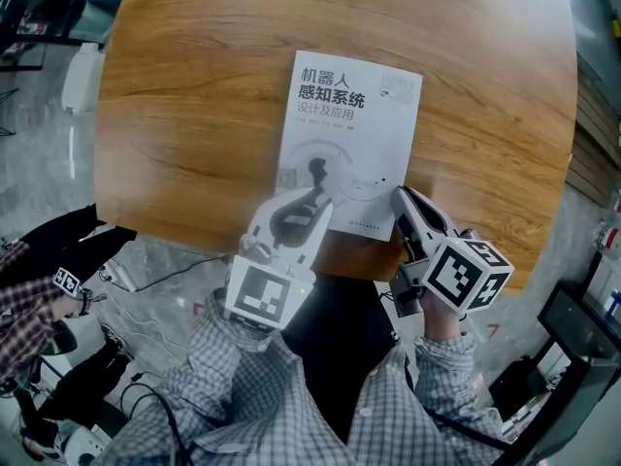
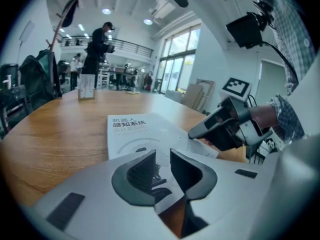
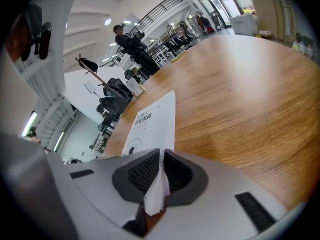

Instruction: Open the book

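Head view: nearest the camera, the right gripper (image 1: 400, 198) is clamped on the 5 o'clock corner of the white book (image 1: 354, 134), seemingly on the cover alone. The left gripper (image 1: 312, 200), jaws a narrow slit apart and pinching nothing, hovers over the 7 o'clock corner. The closed book's long axis runs 6 to 12 o'clock across the wooden table (image 1: 194, 115), so the cover likely swings toward 9 o'clock.

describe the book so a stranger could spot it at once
Start at the big wooden table. Near its edge closest to the person lies a book, cover up. Its white cover with dark Chinese title lettering marks it out, and the right gripper is shut on its near corner.
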`<act>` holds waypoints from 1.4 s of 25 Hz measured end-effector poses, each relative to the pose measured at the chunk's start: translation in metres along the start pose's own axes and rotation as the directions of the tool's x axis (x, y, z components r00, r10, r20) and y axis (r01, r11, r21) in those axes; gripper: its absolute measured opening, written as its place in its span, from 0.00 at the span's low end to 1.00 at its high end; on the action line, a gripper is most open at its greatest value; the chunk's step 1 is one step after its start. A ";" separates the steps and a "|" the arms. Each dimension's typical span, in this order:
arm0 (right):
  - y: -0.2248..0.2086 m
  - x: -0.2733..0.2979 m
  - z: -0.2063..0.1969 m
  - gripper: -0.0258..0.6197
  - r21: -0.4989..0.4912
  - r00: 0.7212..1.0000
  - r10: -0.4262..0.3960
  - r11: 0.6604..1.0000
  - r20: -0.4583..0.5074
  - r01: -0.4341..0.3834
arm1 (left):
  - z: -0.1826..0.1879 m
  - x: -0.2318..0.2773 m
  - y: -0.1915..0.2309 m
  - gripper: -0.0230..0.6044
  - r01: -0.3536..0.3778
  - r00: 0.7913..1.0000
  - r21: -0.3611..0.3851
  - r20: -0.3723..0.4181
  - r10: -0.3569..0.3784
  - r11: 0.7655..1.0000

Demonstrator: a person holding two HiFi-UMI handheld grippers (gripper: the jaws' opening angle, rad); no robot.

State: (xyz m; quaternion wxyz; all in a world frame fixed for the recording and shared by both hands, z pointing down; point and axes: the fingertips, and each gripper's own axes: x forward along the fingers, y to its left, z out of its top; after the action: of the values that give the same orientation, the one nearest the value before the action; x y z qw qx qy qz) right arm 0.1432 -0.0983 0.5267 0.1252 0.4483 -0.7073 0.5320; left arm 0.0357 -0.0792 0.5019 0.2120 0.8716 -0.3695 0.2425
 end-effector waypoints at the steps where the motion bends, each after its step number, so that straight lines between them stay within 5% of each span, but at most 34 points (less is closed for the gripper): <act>1: 0.002 -0.002 0.001 0.10 0.016 1.000 0.011 1.000 0.005 -0.011 | -0.001 0.001 -0.007 0.17 0.023 0.999 0.056 -0.027 -0.021 0.998; 6: 0.014 -0.011 0.009 0.09 0.106 0.996 0.079 0.991 0.040 -0.083 | 0.006 0.000 -0.039 0.36 0.063 0.996 0.298 -0.076 -0.043 0.952; 10: 0.014 -0.017 0.011 0.09 0.183 0.996 0.076 0.980 0.042 -0.083 | 0.012 -0.002 -0.073 0.38 0.143 0.989 0.439 -0.102 -0.109 0.887; 12: 0.015 -0.017 0.011 0.09 0.180 0.996 0.079 0.980 0.041 -0.085 | 0.015 -0.002 -0.087 0.38 0.156 0.987 0.463 -0.099 -0.125 0.872; 19: 0.024 -0.020 0.014 0.08 0.215 0.993 0.112 0.969 0.047 -0.120 | 0.015 0.012 -0.101 0.38 0.110 0.993 0.461 -0.090 -0.077 0.881; 26: 0.029 -0.022 0.017 0.08 0.199 0.989 0.141 0.969 0.054 -0.149 | 0.017 0.017 -0.098 0.31 0.048 0.998 0.515 -0.057 -0.021 0.856; 30: 0.036 -0.022 0.020 0.08 0.178 0.983 0.173 0.967 0.066 -0.182 | 0.025 0.008 -0.093 0.15 0.019 1.000 0.462 -0.003 -0.020 0.887; 35: 0.053 -0.025 0.026 0.08 0.145 0.970 0.222 0.961 0.097 -0.235 | 0.036 -0.002 -0.084 0.11 0.044 0.998 0.350 0.033 -0.059 0.936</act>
State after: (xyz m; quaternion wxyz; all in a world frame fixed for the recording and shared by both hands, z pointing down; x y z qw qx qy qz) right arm 0.1244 -0.1069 0.4653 -0.0007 0.3929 -0.7150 0.5783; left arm 0.1072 -0.0444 0.4559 0.0525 0.9097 -0.3024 0.2796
